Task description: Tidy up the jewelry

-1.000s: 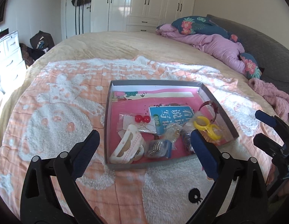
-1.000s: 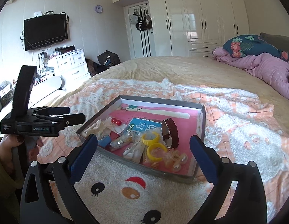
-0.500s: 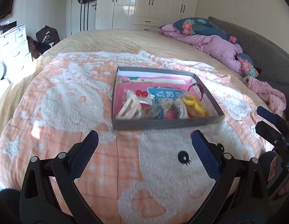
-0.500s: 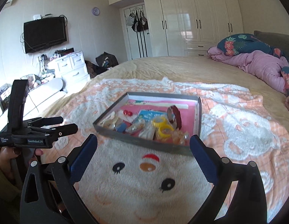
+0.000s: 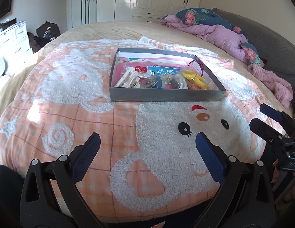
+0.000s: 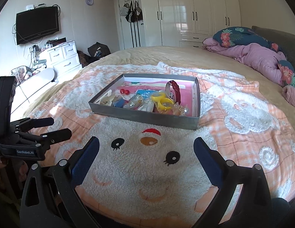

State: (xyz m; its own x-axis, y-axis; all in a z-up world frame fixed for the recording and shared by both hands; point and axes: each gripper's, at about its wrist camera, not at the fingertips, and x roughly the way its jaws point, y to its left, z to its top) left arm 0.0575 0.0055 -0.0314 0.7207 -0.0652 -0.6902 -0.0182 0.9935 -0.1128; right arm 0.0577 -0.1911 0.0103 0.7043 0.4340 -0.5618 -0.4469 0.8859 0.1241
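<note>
A shallow grey box [image 5: 166,96] [image 6: 147,116] with a pink floor lies on the bed's blanket. Inside are red beads [image 5: 140,68] [image 6: 123,90], a white hair clip [image 5: 126,78], yellow rings [image 5: 194,77] [image 6: 162,99], a dark red bracelet [image 6: 175,91] standing on edge, and small plastic bags. My left gripper [image 5: 147,146] and right gripper [image 6: 146,146] are both open and hold nothing, well short of the box near the bed's front edge. The right gripper [image 5: 267,119] also shows at the left wrist view's right edge, and the left gripper [image 6: 50,126] at the right wrist view's left.
The orange and white fleece blanket [image 5: 71,104] covers the bed. A purple duvet [image 6: 261,57] and floral pillows [image 6: 238,36] lie at the far right. White drawers [image 6: 61,55], a bag [image 6: 99,50] and wardrobes [image 6: 195,13] stand beyond the bed.
Both grippers have pulled back from the box toward the bed's front edge, so the box looks smaller and farther away. Both stayed open and empty.
</note>
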